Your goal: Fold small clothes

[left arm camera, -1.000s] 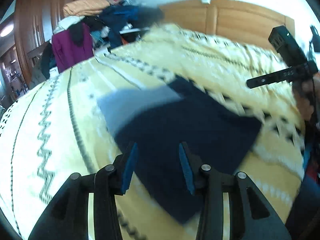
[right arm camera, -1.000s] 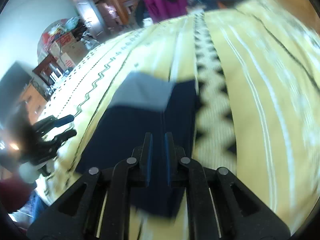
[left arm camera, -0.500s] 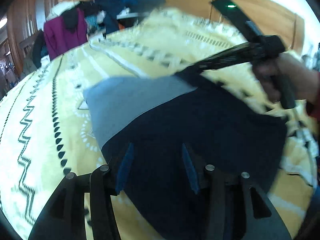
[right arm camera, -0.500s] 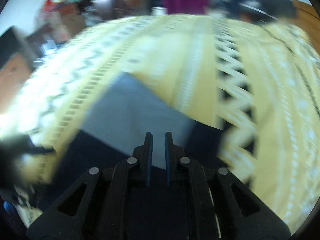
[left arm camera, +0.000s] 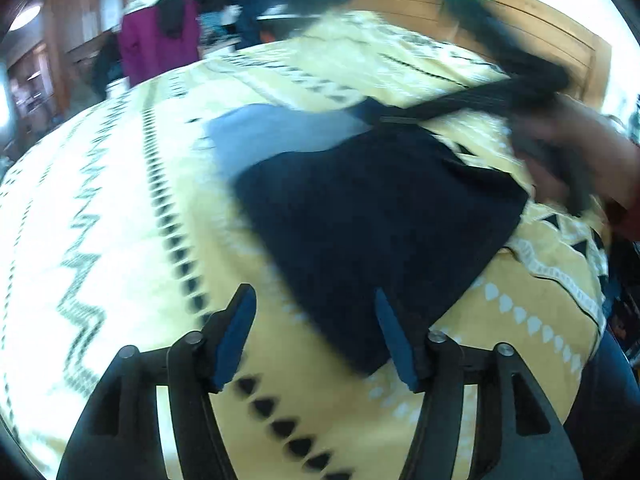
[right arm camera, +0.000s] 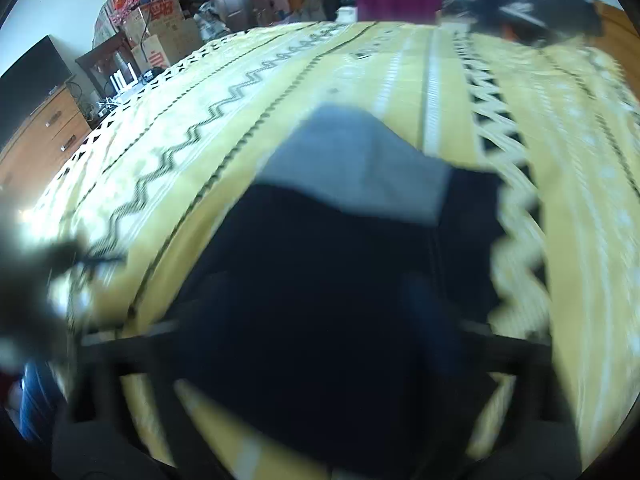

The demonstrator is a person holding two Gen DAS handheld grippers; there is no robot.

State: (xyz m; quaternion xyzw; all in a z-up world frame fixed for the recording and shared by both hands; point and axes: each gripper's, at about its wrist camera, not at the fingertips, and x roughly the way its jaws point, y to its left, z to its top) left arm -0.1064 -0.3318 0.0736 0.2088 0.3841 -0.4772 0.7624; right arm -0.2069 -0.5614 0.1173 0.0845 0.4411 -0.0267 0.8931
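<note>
Left tool (left arm camera: 312, 330): blue pads apart, empty, now hovering just off the near corner of the navy garment (left arm camera: 372, 232); half a second earlier it sat over the cloth. Right tool (left arm camera: 384, 118): tips now at the garment's far edge beside the grey panel (left arm camera: 276, 136); blur hid whether they stood apart or together. Garment lay flat on the yellow patterned bedspread (left arm camera: 120, 208), no fold begun. Judgement: right tool was about to take that far edge.
</note>
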